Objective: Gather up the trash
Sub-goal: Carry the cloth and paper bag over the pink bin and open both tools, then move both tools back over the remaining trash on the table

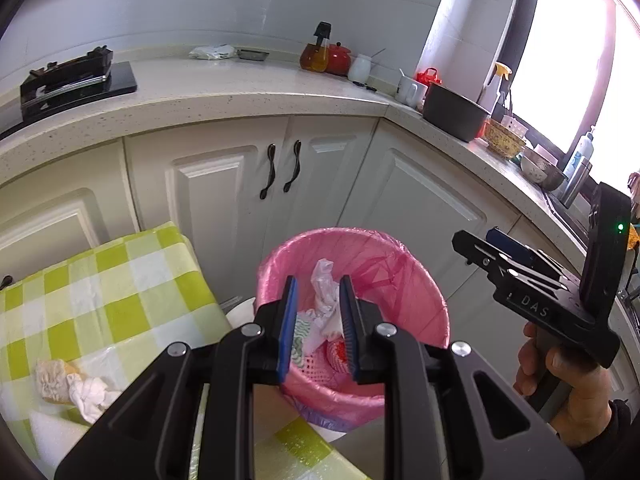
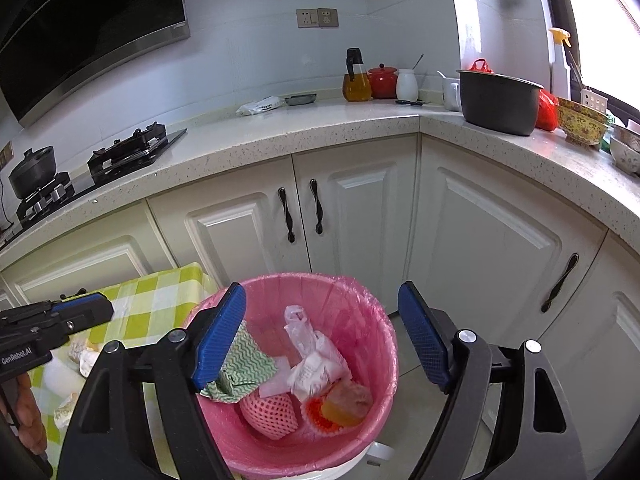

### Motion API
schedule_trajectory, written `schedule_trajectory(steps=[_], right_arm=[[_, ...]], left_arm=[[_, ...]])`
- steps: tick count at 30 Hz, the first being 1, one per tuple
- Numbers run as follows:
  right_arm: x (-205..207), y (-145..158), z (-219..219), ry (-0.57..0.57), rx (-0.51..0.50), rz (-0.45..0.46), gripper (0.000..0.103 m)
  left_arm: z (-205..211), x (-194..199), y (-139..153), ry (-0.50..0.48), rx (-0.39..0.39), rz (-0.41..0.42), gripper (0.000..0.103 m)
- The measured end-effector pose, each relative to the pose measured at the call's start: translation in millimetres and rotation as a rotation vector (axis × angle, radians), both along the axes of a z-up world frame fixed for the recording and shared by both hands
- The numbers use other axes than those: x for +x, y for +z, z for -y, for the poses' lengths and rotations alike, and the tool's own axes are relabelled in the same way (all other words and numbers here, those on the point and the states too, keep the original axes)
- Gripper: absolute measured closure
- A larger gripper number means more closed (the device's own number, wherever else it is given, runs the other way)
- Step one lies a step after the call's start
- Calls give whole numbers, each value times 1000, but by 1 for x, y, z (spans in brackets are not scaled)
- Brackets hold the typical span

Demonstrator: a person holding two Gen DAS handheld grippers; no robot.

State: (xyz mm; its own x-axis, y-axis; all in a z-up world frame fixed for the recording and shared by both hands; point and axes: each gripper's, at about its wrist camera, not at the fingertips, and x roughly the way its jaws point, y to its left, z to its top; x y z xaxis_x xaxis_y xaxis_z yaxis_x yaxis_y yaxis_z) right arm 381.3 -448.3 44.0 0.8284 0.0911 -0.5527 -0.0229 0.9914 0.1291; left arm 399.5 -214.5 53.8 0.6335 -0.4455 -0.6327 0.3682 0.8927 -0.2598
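A bin with a pink liner (image 1: 420,292) (image 2: 372,320) stands on the floor by the cabinets. It holds a white plastic bag (image 2: 308,344), a green zigzag cloth (image 2: 248,360), a pink foam net (image 2: 268,412) and an orange piece (image 2: 344,408). My left gripper (image 1: 319,320) hovers over the bin, jaws a little apart, nothing between them. My right gripper (image 2: 324,340) is wide open and empty above the bin. It also shows in the left wrist view (image 1: 520,264). A crumpled white tissue and a beige scrap (image 1: 76,388) lie on the green checked table (image 1: 120,292).
White cabinet doors (image 2: 360,208) stand behind the bin. The speckled counter (image 2: 280,128) carries a gas hob (image 2: 128,148), an oil bottle (image 2: 356,80), a red pot (image 2: 382,80), a dark pot (image 2: 500,100) and bowls (image 2: 580,124). A window is at the right.
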Motion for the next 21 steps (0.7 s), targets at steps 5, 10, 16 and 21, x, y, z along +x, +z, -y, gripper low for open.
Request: schedule_trajectory(steps=[5, 10, 16, 21], right_arm=[[-12, -5, -5, 3, 8, -9, 28], [-32, -5, -15, 12, 16, -1, 27], [-60, -2, -38, 35, -1, 22, 23], [-82, -5, -63, 67, 2, 22, 21]], left_arm=[[-25, -19, 6, 34, 1, 24, 78], [-63, -49, 15, 91, 5, 60, 63], [-114, -86, 20, 173, 24, 83, 53], [-161, -117, 16, 262, 50, 85, 52]])
